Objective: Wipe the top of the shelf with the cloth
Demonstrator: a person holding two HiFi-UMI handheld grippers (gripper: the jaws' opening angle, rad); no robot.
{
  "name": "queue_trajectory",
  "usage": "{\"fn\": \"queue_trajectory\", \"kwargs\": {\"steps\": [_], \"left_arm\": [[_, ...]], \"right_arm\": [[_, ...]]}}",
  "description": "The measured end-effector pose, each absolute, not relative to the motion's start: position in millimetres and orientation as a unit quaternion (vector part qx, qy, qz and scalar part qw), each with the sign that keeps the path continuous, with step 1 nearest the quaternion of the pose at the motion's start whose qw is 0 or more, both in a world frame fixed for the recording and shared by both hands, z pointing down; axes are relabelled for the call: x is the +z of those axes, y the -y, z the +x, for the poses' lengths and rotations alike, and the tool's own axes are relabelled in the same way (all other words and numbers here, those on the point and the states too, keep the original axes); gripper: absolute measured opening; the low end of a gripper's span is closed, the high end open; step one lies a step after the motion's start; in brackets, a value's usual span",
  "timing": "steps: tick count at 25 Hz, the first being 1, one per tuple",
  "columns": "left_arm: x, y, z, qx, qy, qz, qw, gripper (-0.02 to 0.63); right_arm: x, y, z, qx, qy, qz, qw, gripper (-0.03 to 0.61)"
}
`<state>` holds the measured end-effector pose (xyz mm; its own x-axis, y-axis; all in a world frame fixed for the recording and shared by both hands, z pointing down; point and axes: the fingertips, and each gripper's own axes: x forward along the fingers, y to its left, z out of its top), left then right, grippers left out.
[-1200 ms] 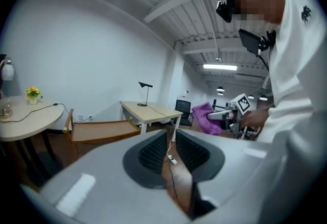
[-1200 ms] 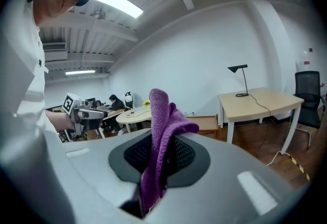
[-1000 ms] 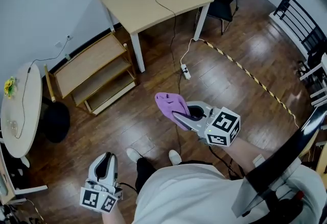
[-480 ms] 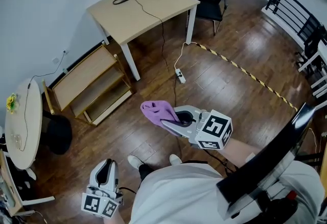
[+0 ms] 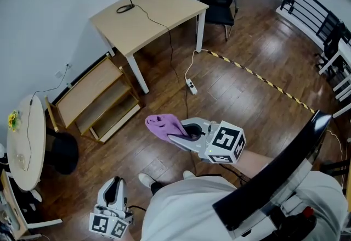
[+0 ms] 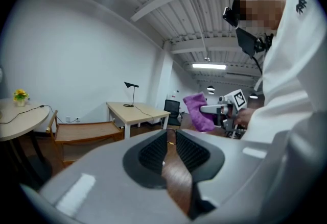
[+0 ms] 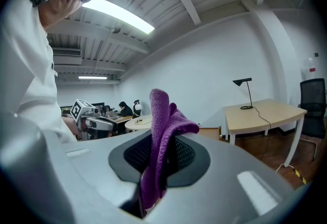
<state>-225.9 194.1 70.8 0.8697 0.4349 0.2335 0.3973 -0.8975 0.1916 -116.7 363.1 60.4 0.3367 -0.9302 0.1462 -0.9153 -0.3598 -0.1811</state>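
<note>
Right gripper (image 5: 174, 134) is clamped on the purple cloth (image 5: 160, 123), up over the floor and well apart from the shelf (image 5: 88, 87) by the wall. Left gripper (image 5: 113, 184) hangs low, jaws nearly together, nothing in them. I'd land the cloth flat at one end of the top board, then sweep edge to edge.
</note>
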Motion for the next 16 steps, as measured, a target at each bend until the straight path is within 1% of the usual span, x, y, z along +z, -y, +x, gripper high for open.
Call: {"fn": "queue_trajectory", "kwargs": {"steps": [16], "left_arm": [[81.4, -200.2, -217.3, 0.140, -0.217, 0.963, 0.077, 0.074]], "right_arm": [[71.7, -362.3, -114.8, -0.122, -0.573, -0.810, 0.028, 0.051]]}}
